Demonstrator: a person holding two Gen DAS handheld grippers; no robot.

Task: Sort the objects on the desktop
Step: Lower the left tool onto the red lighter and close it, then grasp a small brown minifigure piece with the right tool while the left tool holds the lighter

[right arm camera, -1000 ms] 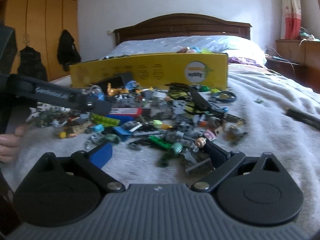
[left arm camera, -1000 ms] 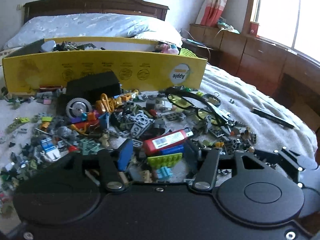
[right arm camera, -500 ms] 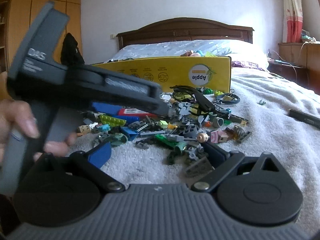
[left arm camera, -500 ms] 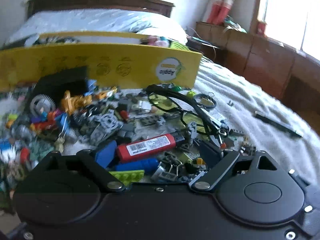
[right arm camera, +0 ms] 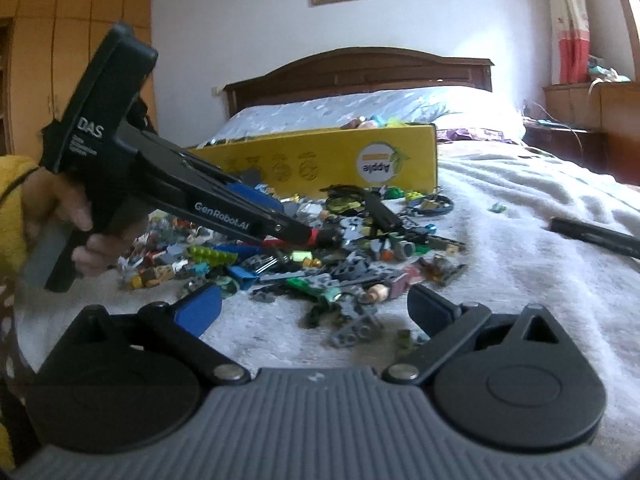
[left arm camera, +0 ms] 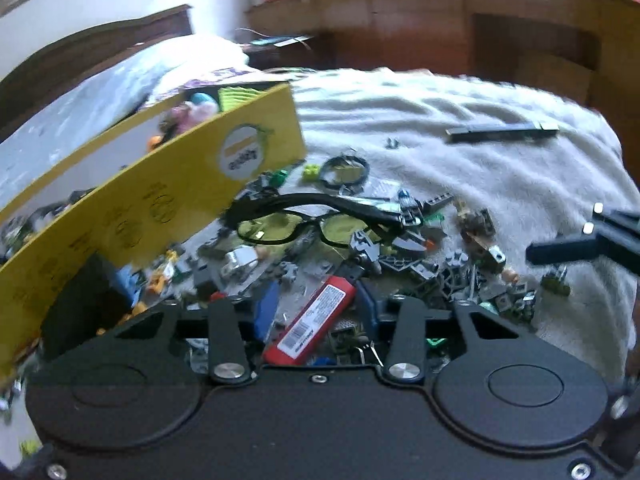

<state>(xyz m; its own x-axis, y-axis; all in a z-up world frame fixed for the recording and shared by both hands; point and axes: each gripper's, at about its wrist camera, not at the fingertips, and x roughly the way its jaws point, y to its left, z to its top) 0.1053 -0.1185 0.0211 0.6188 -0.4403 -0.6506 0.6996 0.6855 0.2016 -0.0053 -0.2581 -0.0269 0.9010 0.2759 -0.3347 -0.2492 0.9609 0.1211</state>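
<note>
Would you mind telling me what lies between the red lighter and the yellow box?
In the left wrist view, grey and coloured toy bricks and the yellow-lensed glasses lie between the red lighter and the yellow box.
</note>
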